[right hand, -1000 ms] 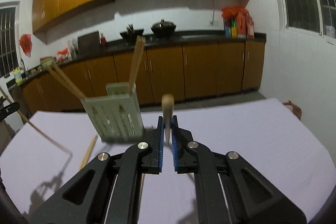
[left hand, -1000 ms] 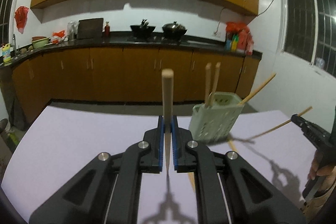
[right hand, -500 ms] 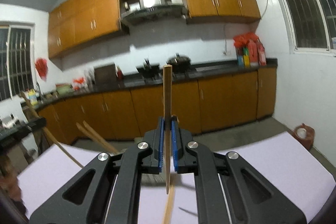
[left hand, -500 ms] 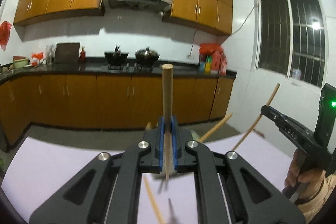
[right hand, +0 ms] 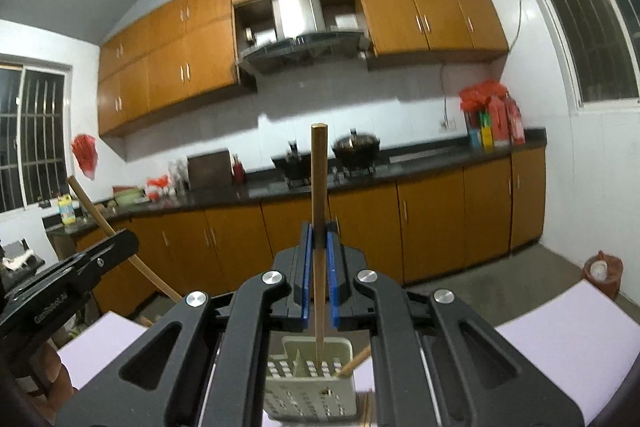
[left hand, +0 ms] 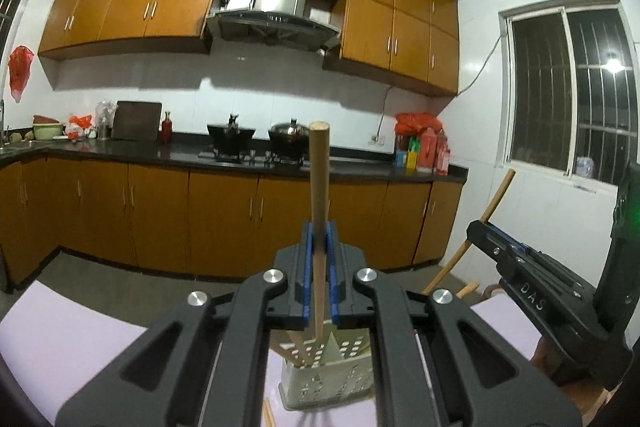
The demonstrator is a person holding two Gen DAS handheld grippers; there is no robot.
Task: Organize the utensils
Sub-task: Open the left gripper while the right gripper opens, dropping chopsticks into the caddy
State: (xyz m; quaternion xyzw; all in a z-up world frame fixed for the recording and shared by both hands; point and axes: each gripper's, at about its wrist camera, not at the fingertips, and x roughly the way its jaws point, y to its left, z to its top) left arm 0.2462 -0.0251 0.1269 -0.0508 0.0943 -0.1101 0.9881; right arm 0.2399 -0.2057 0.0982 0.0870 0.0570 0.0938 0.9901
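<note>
My left gripper [left hand: 319, 239] is shut on a wooden chopstick [left hand: 319, 187] held upright, its lower tip inside the pale green perforated utensil holder [left hand: 328, 383]. My right gripper [right hand: 319, 239] is shut on another wooden chopstick [right hand: 319, 187], upright, with its lower tip dipping into the same holder [right hand: 310, 387]. Other chopsticks lean in the holder in the left wrist view [left hand: 298, 347], and one leans there in the right wrist view [right hand: 354, 361]. Each gripper shows in the other's view, the right [left hand: 532, 279] and the left [right hand: 68, 283].
The holder stands on a lilac table top [left hand: 72, 339]. A loose chopstick [left hand: 268, 415] lies on the table beside the holder. Beyond the table are brown kitchen cabinets [left hand: 160, 219], a dark counter with pots, and a small bin [right hand: 602, 273] on the floor at the right.
Both grippers rose and came in over the holder, turning their chopsticks upright. The chopsticks' lower tips now reach into the holder, which sits directly below both grippers.
</note>
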